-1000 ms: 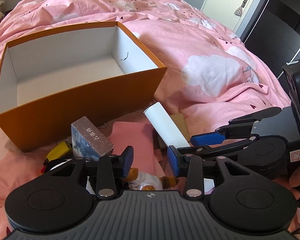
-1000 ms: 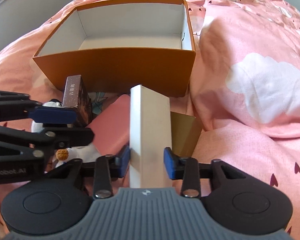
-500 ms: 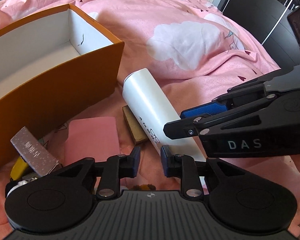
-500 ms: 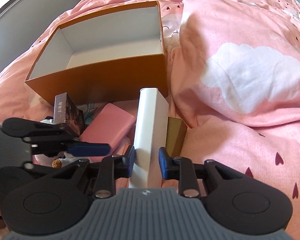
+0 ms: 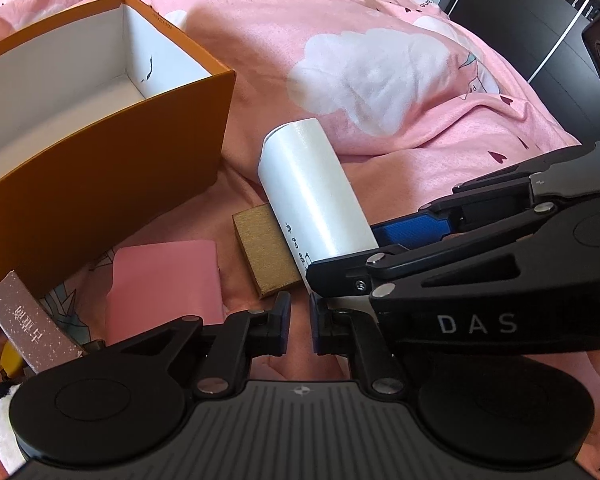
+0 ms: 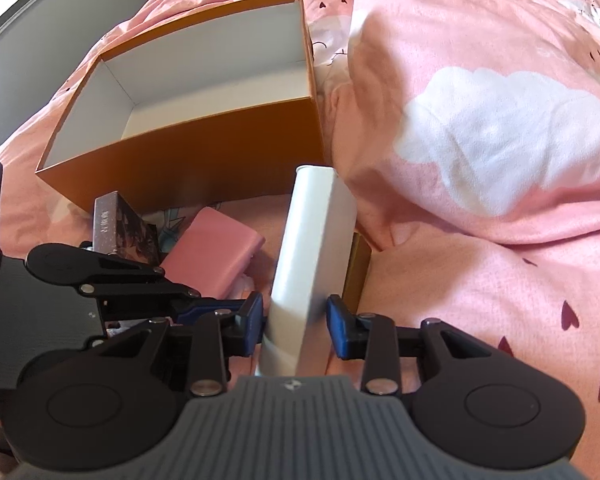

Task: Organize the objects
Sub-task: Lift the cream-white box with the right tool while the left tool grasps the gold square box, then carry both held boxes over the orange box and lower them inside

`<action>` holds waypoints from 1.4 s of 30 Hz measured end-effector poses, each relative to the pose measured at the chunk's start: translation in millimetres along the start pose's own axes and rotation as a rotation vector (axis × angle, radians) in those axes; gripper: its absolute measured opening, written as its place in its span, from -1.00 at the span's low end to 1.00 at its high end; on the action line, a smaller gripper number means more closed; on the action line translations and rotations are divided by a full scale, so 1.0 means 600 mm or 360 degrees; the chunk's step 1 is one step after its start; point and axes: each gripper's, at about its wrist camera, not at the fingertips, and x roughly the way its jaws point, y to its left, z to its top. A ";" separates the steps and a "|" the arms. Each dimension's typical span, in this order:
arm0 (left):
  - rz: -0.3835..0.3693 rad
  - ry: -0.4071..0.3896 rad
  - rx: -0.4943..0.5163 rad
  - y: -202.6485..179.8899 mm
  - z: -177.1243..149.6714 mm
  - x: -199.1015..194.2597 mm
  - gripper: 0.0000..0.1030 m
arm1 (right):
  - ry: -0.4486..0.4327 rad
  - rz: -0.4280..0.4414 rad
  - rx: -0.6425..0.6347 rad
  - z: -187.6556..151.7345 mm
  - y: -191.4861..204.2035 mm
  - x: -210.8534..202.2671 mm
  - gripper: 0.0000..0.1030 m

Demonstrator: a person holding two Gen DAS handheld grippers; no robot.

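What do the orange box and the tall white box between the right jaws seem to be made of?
Orange box: probably stiff cardboard with a matte orange outside and plain white lining; the walls are thin, flat and sharp at the corners.
White box: likely coated paperboard with a slight pearly sheen; it has crisp folded edges and small print along one side, seen from the left wrist.

The left tool (image 5: pixel 299 329) has been drawn shut, with nothing held between its pads, and carried sideways to lie beside the right tool (image 6: pixel 295 325). The white box (image 6: pixel 314 264) is now tilted, while the right tool's pads are being opened around it.
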 end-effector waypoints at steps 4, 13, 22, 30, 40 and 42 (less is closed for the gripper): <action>-0.0011 -0.0001 -0.0035 0.004 0.007 0.001 -0.56 | -0.0007 0.0058 0.0072 -0.002 -0.021 0.000 -0.32; 0.0055 -0.0012 -0.0142 0.007 0.037 0.016 0.13 | -0.0109 -0.0008 0.0229 0.010 -0.091 -0.040 -0.37; 0.0063 0.0073 -0.0345 0.020 0.071 0.069 0.50 | -0.0040 0.0007 0.0335 0.020 -0.137 -0.009 -0.32; 0.0121 0.0162 -0.0380 0.018 0.087 0.109 0.60 | -0.0008 0.0074 0.0412 0.022 -0.167 0.011 -0.32; 0.0064 0.0154 -0.0526 0.048 0.092 0.123 0.35 | -0.0004 0.0107 0.0507 0.031 -0.168 0.036 -0.27; 0.0057 0.0134 -0.0551 0.053 0.090 0.122 0.35 | 0.0002 0.0117 0.0550 0.032 -0.170 0.038 -0.26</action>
